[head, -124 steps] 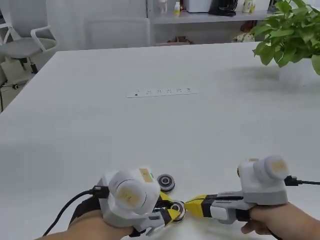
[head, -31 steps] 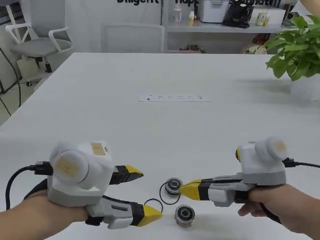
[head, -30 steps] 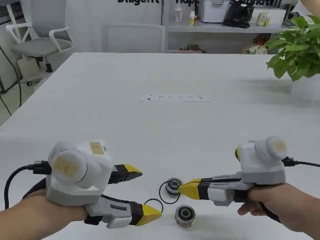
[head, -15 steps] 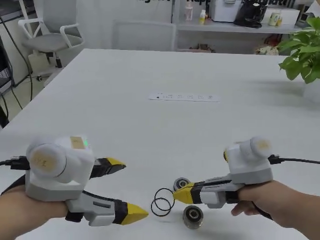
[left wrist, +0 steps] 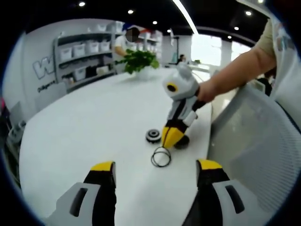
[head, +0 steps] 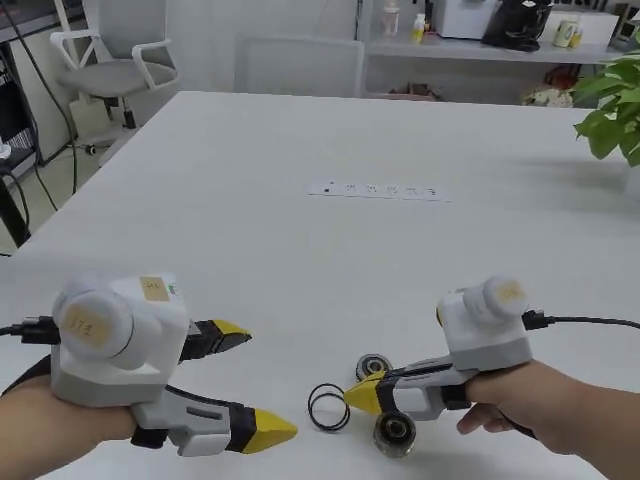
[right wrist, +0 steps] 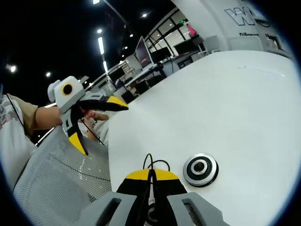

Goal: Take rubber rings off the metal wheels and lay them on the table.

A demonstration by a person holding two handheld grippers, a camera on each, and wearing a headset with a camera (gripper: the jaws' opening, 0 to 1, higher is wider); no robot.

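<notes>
Left gripper was drawn back toward 9 o'clock, jaws spread, empty. Both rubber rings are now laid on the desk, at 9 o'clock of the right gripper, jaws pressed together. Task is judged nearly complete.

Surroundings: fixtures and furniture

Head view: a white power strip lies flat at 12 o'clock. A potted plant is at 2 o'clock, a grey office chair at 10 o'clock and a shelf with a bottle and black coffee machine at 1 o'clock. Left gripper view: a mesh chair back is at 3 o'clock.
</notes>
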